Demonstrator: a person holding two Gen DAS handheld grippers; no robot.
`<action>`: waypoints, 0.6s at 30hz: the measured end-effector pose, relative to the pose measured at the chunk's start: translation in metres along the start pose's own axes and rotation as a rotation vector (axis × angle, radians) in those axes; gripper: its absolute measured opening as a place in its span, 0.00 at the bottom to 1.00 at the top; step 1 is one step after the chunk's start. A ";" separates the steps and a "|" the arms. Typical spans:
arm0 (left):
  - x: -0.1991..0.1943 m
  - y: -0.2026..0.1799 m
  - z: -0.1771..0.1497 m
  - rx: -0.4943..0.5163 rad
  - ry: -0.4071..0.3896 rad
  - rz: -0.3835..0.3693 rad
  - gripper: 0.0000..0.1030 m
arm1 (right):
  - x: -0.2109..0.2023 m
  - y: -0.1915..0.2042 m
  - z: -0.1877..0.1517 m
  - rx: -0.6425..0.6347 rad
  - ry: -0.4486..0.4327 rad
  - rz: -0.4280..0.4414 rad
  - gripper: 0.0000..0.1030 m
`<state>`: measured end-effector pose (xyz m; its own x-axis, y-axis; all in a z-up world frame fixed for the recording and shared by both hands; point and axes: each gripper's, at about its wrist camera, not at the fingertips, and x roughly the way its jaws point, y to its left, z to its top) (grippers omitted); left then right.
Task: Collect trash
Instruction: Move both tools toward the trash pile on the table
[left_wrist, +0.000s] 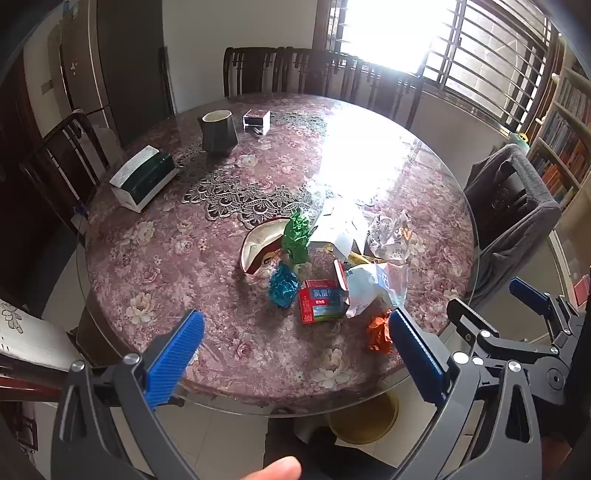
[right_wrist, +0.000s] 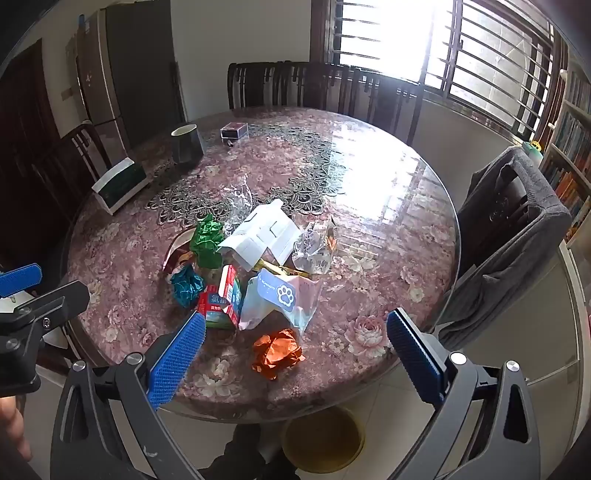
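So the trash is all bunched up on the near half of the round table (right_wrist: 369, 192): an orange foil wad (right_wrist: 276, 353) closest to the edge, a crushed red carton (right_wrist: 221, 299) behind it, a floppy white pouch with a paw print (right_wrist: 280, 295), a teal foil ball (right_wrist: 187, 284), a green crumpled wad (right_wrist: 207, 240), a flattened white box (right_wrist: 262, 232) and a clear crinkly wrapper (right_wrist: 314, 251). Looks like the very start to me, nothing picked up yet

Both claws are spread as wide as they go and holding nothing, the left gripper (left_wrist: 295, 354) and right gripper (right_wrist: 293, 354) hovering above the near edge, angled down at the pile

A yellow bin (right_wrist: 321, 439) sits on the floor under the near rim, probably where it all goes

Next move I'd guess is dropping onto the orange wad, it's nearest and apart from the rest. Foil is springy and light so it should squash fine, but the glossy tabletop might let it skid. The pouch is limp, so pinch an edge

Farther back: a dark mug (right_wrist: 186, 144), a tissue box (right_wrist: 118, 184), lace doily (right_wrist: 303, 184)
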<state>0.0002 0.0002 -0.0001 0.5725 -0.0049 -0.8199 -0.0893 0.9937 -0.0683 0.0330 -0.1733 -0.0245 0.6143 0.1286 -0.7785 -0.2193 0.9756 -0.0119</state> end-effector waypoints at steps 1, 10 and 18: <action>0.000 0.000 0.000 -0.002 0.002 0.001 0.97 | 0.000 0.000 0.000 -0.003 -0.003 -0.005 0.92; 0.002 0.002 0.000 -0.008 0.006 -0.001 0.97 | 0.000 0.000 -0.002 0.004 0.000 0.000 0.92; 0.007 0.007 -0.001 -0.010 0.015 0.000 0.97 | -0.002 0.000 -0.002 0.005 -0.002 -0.007 0.92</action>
<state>0.0031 0.0066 -0.0073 0.5605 -0.0070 -0.8281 -0.0975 0.9925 -0.0744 0.0301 -0.1742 -0.0241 0.6170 0.1223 -0.7774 -0.2111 0.9774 -0.0137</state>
